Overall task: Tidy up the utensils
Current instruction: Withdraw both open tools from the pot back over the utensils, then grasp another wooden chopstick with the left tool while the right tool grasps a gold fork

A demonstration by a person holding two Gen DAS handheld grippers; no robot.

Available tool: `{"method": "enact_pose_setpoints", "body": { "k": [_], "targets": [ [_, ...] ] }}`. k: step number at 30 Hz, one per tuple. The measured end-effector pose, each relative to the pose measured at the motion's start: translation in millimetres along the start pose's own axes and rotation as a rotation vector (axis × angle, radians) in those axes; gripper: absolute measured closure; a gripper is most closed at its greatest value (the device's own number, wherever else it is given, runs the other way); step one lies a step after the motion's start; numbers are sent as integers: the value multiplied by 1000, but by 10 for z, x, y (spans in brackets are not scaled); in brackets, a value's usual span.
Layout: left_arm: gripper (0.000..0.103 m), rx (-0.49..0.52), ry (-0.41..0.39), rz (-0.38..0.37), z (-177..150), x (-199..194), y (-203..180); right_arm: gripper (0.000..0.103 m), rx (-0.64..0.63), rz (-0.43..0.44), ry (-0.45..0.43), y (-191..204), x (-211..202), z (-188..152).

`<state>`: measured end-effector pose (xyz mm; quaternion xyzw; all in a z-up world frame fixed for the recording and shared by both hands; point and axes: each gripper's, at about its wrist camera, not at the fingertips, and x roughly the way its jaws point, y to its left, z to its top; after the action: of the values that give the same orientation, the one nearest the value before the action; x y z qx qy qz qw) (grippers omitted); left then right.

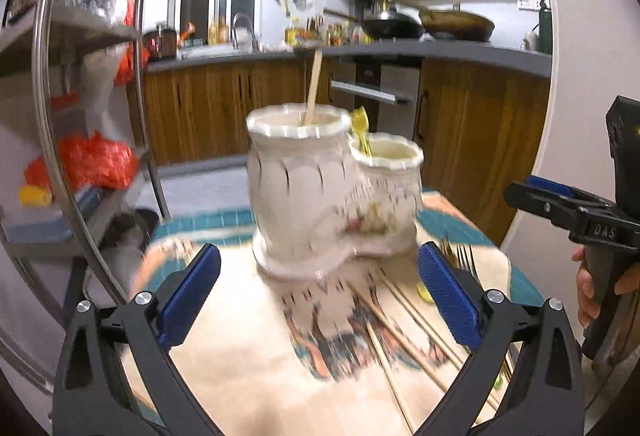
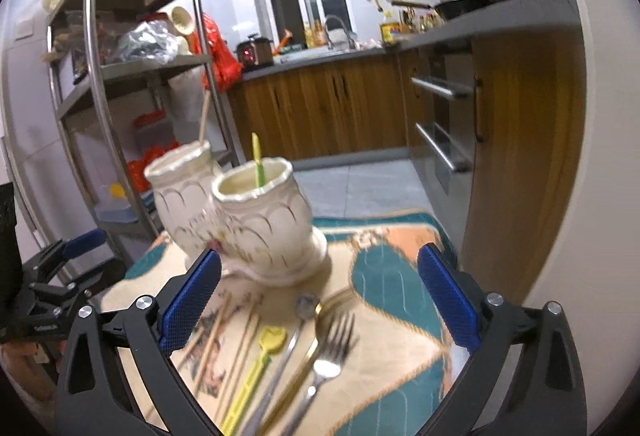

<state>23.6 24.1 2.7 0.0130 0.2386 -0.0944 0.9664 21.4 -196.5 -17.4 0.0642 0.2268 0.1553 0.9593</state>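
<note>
A white ceramic double-cup holder [image 1: 320,192] stands on a patterned cloth [image 1: 248,348]. Its tall cup holds a wooden stick [image 1: 314,88]; its short cup holds a yellow utensil [image 1: 362,130]. It also shows in the right wrist view [image 2: 248,220]. Loose on the cloth lie chopsticks [image 2: 218,332], a yellow utensil [image 2: 256,368], a silver spoon [image 2: 298,320], a gold spoon [image 2: 316,336] and a fork [image 2: 328,348]. My left gripper [image 1: 320,296] is open and empty in front of the holder. My right gripper [image 2: 320,300] is open and empty above the loose utensils.
A metal shelf rack [image 2: 120,84] with bags and jars stands at the left. Wooden kitchen cabinets [image 2: 320,104] and a counter with pans [image 1: 420,24] run behind. The right gripper body [image 1: 580,220] shows at the right edge of the left wrist view.
</note>
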Motion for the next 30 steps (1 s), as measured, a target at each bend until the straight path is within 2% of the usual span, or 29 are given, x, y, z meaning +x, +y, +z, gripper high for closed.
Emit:
{"method": "enact_pose_setpoints", "body": {
  "k": [10,13,15,16,18,19,20,21,23,26,30],
  "targets": [
    [6,41,221,2,-530,133,-171,5,-24,-56,141,-77,94,-348],
    [6,51,258,-5,-599,130,-209,5,-55,-63,184,-38,176,-422],
    [9,62,272,-15,-626,119,-237,7,-71,-59,198,-14,209,-446],
    [15,73,282,-25,-644,113,-260,8,-79,-56,208,0,234,-457],
    [24,85,300,-36,-663,123,-290,24,-91,-49,225,31,286,-462],
    [31,92,316,-56,-683,132,-312,28,-95,-49,234,46,306,-463],
    [38,96,327,-70,-692,138,-328,39,-96,-46,245,57,337,-459],
    [41,101,335,-83,-704,142,-346,44,-90,-30,263,65,383,-453],
    [53,116,341,-97,-714,147,-390,61,-83,-9,285,78,444,-438],
    [65,136,343,-112,-732,139,-440,73,-93,0,301,113,511,-422],
    [77,140,348,-124,-719,155,-454,80,-61,33,349,121,646,-362]
  ]
}}
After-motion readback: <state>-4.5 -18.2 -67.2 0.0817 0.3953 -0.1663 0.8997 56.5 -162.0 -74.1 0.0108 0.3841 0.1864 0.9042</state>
